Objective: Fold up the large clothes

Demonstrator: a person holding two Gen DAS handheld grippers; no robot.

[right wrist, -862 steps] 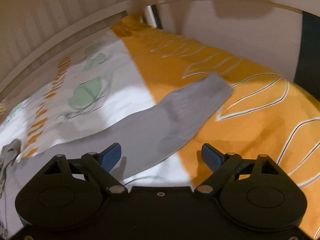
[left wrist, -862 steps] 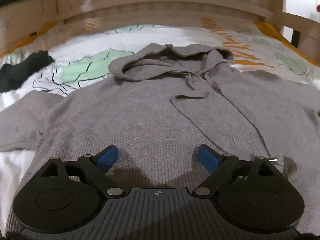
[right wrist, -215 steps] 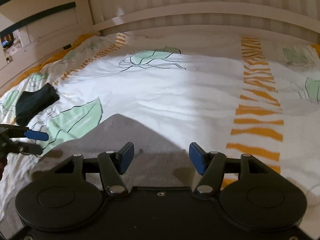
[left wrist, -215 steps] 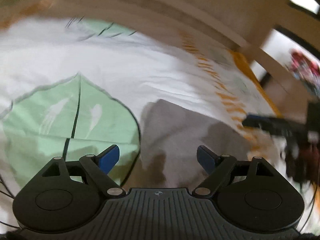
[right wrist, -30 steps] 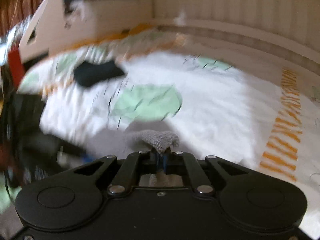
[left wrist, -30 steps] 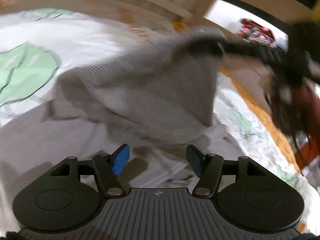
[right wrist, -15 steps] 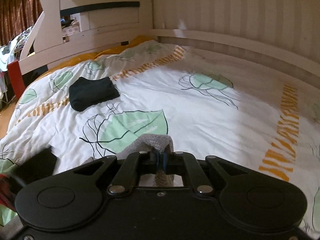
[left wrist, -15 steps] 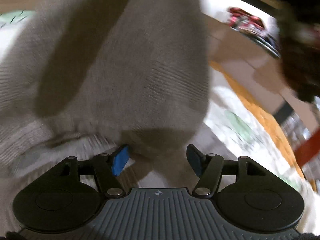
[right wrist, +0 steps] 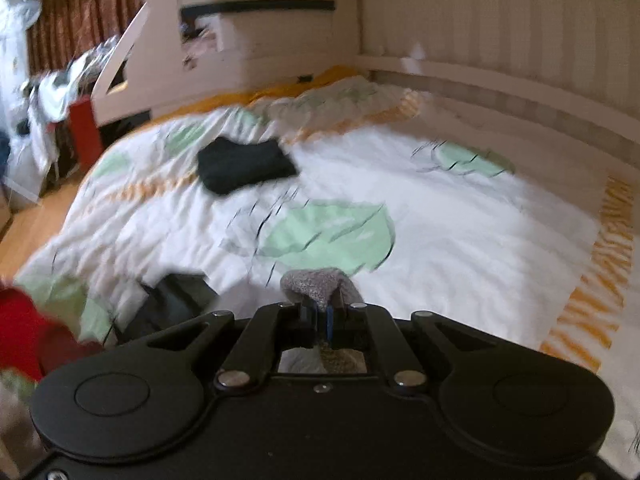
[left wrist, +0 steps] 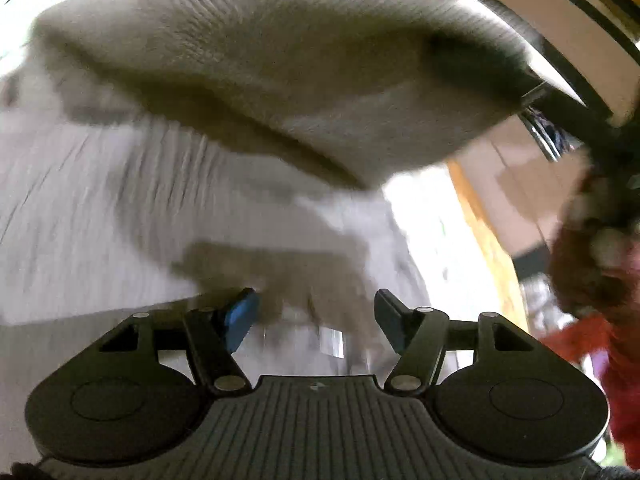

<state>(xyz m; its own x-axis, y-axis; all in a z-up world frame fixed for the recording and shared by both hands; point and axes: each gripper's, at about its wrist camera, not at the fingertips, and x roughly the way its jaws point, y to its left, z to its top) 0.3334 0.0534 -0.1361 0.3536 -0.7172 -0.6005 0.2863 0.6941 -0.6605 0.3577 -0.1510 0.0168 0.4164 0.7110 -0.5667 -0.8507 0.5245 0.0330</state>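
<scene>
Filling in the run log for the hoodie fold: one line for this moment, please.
phase: mid-fold | right gripper: shut on grey hoodie, lifted | left gripper: open, empty | black garment: on bedspread

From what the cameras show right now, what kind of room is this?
Most likely a bedroom: a bed with a leaf-print duvet, a white slatted bed frame around it, and a folded black garment lying on the duvet.
</scene>
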